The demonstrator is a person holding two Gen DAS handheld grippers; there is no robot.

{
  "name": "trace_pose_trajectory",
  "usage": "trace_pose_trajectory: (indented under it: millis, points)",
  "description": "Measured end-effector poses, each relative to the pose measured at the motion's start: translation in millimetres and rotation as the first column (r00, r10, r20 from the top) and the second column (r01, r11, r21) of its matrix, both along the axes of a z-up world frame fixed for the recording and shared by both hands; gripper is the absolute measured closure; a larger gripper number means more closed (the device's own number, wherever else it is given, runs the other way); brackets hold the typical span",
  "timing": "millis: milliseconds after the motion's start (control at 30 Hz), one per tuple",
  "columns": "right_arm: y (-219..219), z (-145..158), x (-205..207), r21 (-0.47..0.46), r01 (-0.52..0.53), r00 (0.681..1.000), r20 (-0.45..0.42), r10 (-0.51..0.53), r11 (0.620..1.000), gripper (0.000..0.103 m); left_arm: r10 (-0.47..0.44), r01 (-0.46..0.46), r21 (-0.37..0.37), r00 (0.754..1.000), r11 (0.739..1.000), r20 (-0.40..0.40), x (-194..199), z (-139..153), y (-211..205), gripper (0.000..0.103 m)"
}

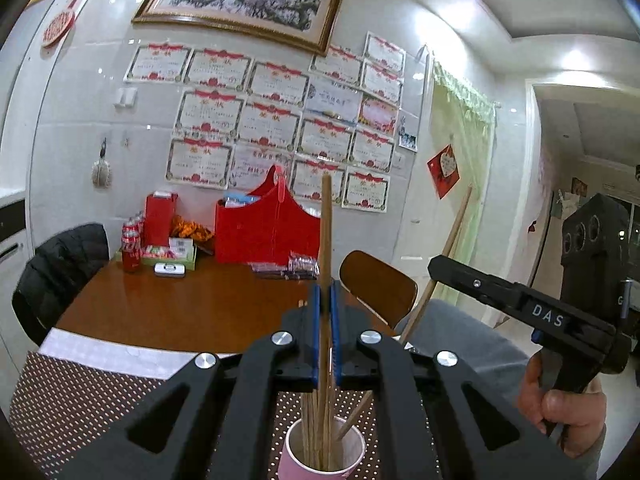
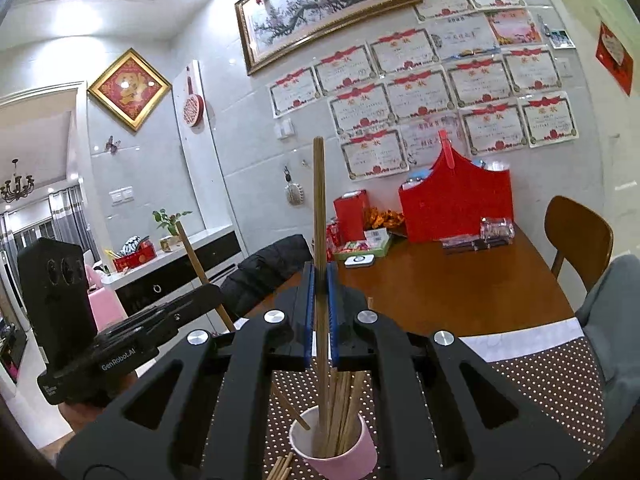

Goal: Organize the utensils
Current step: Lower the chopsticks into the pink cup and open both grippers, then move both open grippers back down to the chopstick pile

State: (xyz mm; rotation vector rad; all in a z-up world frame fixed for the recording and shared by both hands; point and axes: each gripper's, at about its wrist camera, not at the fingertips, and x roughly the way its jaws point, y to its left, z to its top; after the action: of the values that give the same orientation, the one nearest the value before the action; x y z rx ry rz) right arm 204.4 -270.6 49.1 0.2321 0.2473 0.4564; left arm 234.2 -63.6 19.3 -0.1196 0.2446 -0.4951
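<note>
A pink paper cup point(image 1: 304, 466) point(image 2: 340, 460) stands on a dotted brown mat and holds several wooden chopsticks. My left gripper point(image 1: 327, 292) is above it, its blue pads shut on one upright chopstick point(image 1: 325, 232) whose lower end reaches into the cup. My right gripper point(image 2: 320, 276) is likewise shut on an upright chopstick point(image 2: 319, 200) that rises from the cup. Each view shows the other tool from the side: the right gripper point(image 1: 434, 270) with its slanted chopstick point(image 1: 454, 236), and the left gripper point(image 2: 212, 296) with its slanted chopstick point(image 2: 192, 256).
Loose chopsticks point(image 2: 280, 468) lie on the mat point(image 2: 552, 384) beside the cup. Further back the wooden table point(image 1: 192, 308) carries a red box point(image 1: 264, 232), cola cans point(image 1: 131, 246) and small packets. A jacket-draped chair point(image 1: 56, 272) and a wooden chair point(image 1: 376, 284) flank it.
</note>
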Motion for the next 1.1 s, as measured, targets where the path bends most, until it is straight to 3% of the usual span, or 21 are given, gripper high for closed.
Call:
trace_pose_trajectory:
  millis: [267, 433, 467, 500, 533, 733, 1100]
  points:
    - [8, -28, 27, -0.033, -0.005, 0.995, -0.097, 0.002, 0.999, 0.097, 0.013, -0.009, 0.044, 0.995, 0.999, -0.097, 22, -21, -3, 0.098]
    - [13, -47, 47, -0.050, -0.037, 0.975, -0.221, 0.025, 0.998, 0.093, 0.017, 0.010, 0.143, 0.981, 0.990, -0.192, 38, -38, -14, 0.095]
    - [13, -50, 49, -0.040, -0.034, 0.972, -0.234, 0.023, 0.999, 0.073, 0.024, 0.009, 0.161, 0.980, 0.987, -0.198, 38, -40, -15, 0.088]
    - [9, -52, 50, -0.020, -0.015, 0.970, -0.243, 0.009, 1.000, 0.048, 0.037, -0.004, 0.169, 0.980, 0.986, -0.194, 37, -41, -16, 0.064]
    - [5, -52, 48, -0.004, 0.010, 0.972, -0.236, -0.010, 1.000, 0.007, 0.043, -0.013, 0.165, 0.982, 0.986, -0.184, 35, -41, -15, 0.044]
    - [-14, -43, 38, 0.030, 0.091, 0.978, -0.193, -0.084, 0.995, 0.005, 0.090, -0.068, 0.186, 0.990, 0.980, -0.113, 21, -29, -10, 0.031]
    - [-12, -29, 13, -0.001, 0.137, 0.974, -0.180, -0.135, 0.991, 0.005, 0.118, -0.095, 0.198, 0.987, 0.976, -0.108, -9, -18, 0, 0.030]
